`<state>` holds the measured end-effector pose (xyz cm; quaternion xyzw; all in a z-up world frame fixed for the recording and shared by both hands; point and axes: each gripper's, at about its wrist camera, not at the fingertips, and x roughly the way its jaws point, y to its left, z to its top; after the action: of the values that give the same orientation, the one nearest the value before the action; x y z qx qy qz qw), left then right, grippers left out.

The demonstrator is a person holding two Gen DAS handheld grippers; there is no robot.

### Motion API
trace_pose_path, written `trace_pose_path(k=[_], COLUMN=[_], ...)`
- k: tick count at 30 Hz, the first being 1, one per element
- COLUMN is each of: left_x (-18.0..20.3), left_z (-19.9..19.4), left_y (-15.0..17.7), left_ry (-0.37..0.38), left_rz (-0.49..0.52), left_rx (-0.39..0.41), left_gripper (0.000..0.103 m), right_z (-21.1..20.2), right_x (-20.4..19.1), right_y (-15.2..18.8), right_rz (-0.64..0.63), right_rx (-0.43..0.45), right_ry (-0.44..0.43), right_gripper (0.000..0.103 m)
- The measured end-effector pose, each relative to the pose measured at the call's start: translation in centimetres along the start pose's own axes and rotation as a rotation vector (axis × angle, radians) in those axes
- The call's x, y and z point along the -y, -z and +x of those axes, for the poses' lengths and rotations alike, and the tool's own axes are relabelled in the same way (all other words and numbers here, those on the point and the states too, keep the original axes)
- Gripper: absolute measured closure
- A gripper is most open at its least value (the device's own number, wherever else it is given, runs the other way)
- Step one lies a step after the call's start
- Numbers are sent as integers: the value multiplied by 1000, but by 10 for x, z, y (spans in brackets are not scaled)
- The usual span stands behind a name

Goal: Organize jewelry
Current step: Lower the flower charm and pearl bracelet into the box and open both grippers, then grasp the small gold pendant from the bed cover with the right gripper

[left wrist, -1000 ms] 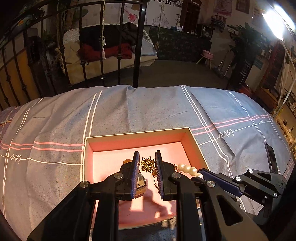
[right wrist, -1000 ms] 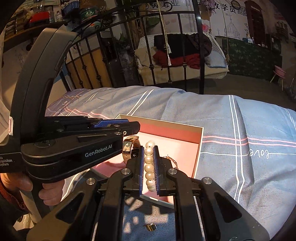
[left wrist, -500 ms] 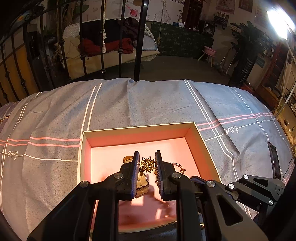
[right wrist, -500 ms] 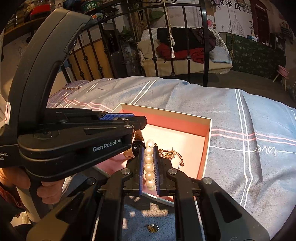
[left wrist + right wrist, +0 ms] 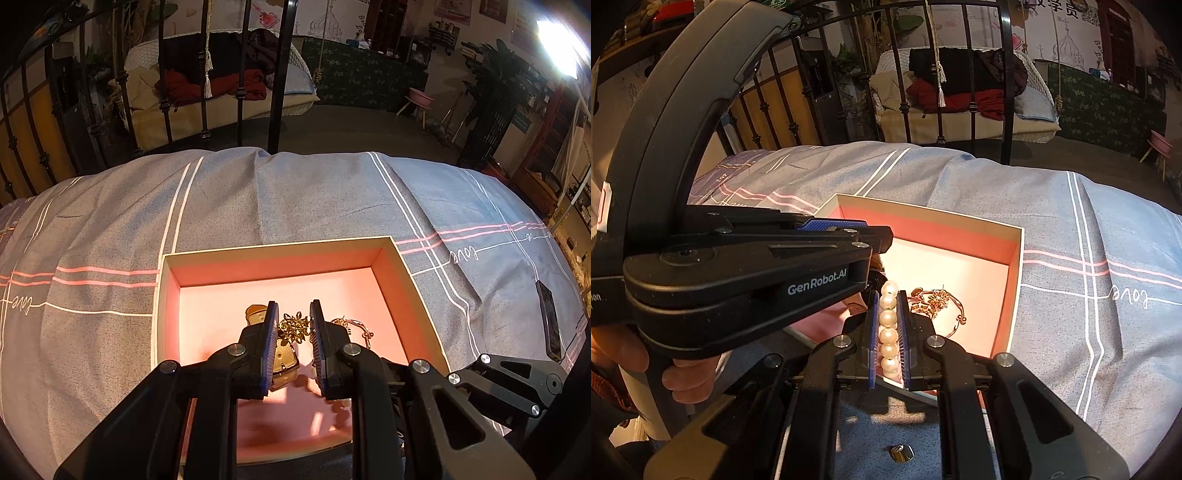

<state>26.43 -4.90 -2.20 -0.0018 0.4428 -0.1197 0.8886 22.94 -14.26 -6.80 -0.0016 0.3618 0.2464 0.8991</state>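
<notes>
A bed (image 5: 295, 206) with a grey-blue cover, crossed by white and pink stripes and stitched with the word "love" in script, stands before a black iron bedstead (image 5: 279, 74) in a dim, cluttered room. The right gripper (image 5: 888, 328) has its jaws closed on a pearl strand (image 5: 888, 325), the beads lined up in a row between the blue pads, over the near edge of an open pink-lined box (image 5: 1015, 258) that sits on the cover. The left gripper (image 5: 293, 339) hangs above the same box (image 5: 277, 245) with its jaws parted by a narrow gap and nothing clamped between them; through that gap shows a gold leafy ornament (image 5: 294, 328) lying on the box floor, with a gold watch (image 5: 282, 360) just below the left pad. A thin gold bangle (image 5: 955, 314) with a small dark cluster lies in the box just right of the pearls. The left gripper's body, seen from the right wrist view, carries the white lettering "GenRobot.AI". On the cover in front of the box lies a small metal piece (image 5: 901, 452), apart from the rest. A dark phone (image 5: 548, 319) rests on the cover well to the right
</notes>
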Motion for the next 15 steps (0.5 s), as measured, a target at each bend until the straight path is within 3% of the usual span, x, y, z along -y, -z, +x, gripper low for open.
trace_pose_path(k=[4,7,9,11,13,15], left_x=[-1,-1,-2,-3,-2,0], left_z=[-3,-9,-14,-19,-25,-34], left_y=[0,1,2,2,4,8], left_ry=[3,-9,-7,-12,-17,-15], left_rz=[-8,-10,-17,-20,-17,-8], left_rx=[2,21,36,43,59,80], left_gripper=[85,55,46,40,30,19], right_z=[-1,-5,-8,-15,-21,-27], right_x=[-2,-3,-3,-4,-6,-6], right_y=[1,1,2,2,4,6], right_rz=[2,-6,-6,-5,-3,5], right_rx=[4,14,26,53,73,80], right_ry=[-7,4,13,32,42,59], right_gripper=[92,92,79,43,38,25])
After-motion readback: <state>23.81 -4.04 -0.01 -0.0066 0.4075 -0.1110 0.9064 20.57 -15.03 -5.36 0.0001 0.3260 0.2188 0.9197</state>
